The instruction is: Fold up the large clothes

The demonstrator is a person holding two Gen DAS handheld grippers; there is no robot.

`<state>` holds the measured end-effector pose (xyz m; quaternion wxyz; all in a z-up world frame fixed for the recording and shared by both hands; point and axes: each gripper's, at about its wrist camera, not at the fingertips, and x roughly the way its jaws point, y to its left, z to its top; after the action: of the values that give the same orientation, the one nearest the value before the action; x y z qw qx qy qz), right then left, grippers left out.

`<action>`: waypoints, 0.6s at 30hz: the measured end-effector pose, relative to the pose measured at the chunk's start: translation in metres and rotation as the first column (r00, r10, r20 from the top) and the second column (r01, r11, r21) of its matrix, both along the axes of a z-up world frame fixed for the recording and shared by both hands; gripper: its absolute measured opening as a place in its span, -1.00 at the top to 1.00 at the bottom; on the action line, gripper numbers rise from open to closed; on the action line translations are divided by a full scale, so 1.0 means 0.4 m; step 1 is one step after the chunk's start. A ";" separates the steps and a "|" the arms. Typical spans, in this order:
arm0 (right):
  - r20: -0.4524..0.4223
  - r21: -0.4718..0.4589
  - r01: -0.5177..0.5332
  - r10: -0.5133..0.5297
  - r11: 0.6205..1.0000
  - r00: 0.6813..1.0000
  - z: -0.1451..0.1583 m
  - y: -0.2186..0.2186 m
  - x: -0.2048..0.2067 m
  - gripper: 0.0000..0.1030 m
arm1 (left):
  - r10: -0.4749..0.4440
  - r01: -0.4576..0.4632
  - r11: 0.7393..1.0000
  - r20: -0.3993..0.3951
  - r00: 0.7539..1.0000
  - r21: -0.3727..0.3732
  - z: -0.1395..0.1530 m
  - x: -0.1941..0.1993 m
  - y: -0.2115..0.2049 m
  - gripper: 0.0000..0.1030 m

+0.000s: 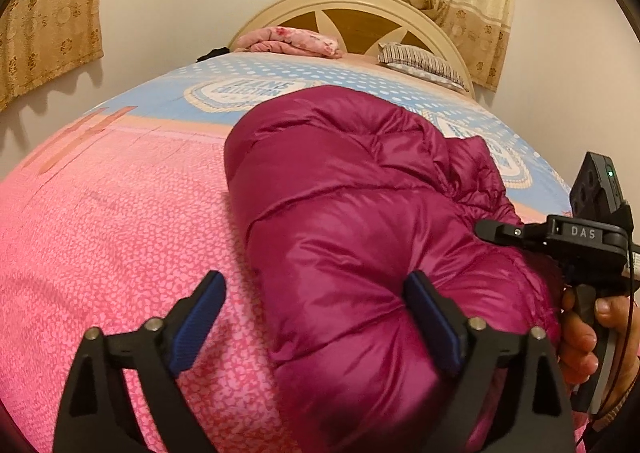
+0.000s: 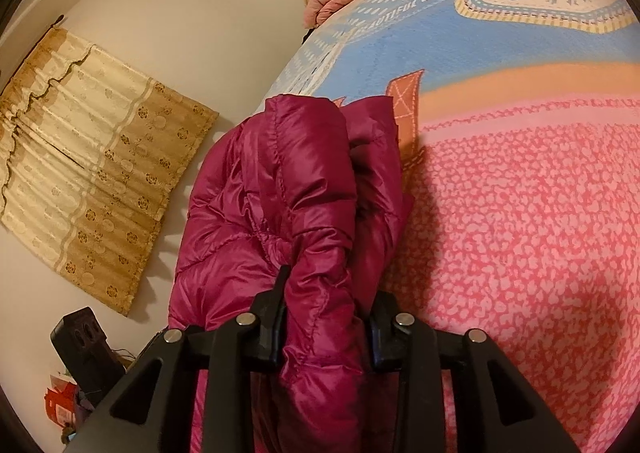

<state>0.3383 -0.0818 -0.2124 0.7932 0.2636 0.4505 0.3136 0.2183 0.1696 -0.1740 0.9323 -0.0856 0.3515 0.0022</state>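
The folded magenta jacket [image 1: 360,221] lay lengthwise toward the headboard [image 1: 352,13] on the bed [image 1: 120,233], the left tool [image 1: 316,317] spread wide, the right tool [image 2: 326,317] clamping a fold.

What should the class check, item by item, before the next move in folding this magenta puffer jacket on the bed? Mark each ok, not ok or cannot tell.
1. Left gripper open and free of fabric: ok; one pad rests against the puffer jacket, nothing pinched.
2. Right gripper has jacket between its pads: ok; a thick fold sits there.
3. Jacket lies on the bedspread: ok.
4. Fold neat and even: not ok; bunched at the far end.
5. Sleeves tucked in: cannot tell.
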 end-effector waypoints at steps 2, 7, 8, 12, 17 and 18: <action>0.007 -0.016 0.007 -0.007 1.000 1.000 -0.001 -0.002 -0.004 0.23 | 0.002 -0.002 1.000 -0.002 1.000 -0.007 -0.004 0.001 0.003 -0.90; 0.006 -0.033 0.021 -0.021 0.999 1.000 -0.009 -0.020 -0.001 0.09 | 0.004 -0.004 1.000 -0.006 1.000 -0.012 -0.011 -0.003 0.002 -0.95; 0.005 -0.033 0.022 -0.022 0.999 1.000 -0.009 -0.024 -0.002 0.08 | 0.004 -0.004 1.000 -0.006 1.000 -0.014 -0.011 -0.005 0.004 -0.96; 0.012 -0.044 0.030 -0.030 0.999 0.999 0.006 -0.027 -0.006 0.07 | 0.007 -0.007 1.000 -0.009 1.000 -0.011 -0.009 -0.012 0.004 -0.97; 0.027 -0.075 0.048 -0.046 0.996 0.999 0.029 -0.027 -0.014 0.07 | 0.011 -0.011 1.000 -0.006 1.000 0.018 0.007 -0.028 0.003 -0.97; 0.030 -0.081 0.059 -0.057 0.995 0.998 0.033 -0.034 -0.017 0.07 | 0.012 -0.012 0.999 -0.001 1.000 0.033 0.014 -0.032 0.003 -0.97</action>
<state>0.3314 -0.0952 -0.1993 0.8184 0.2395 0.4441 0.2752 0.2053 0.1706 -0.1685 0.9334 -0.0722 0.3513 0.0138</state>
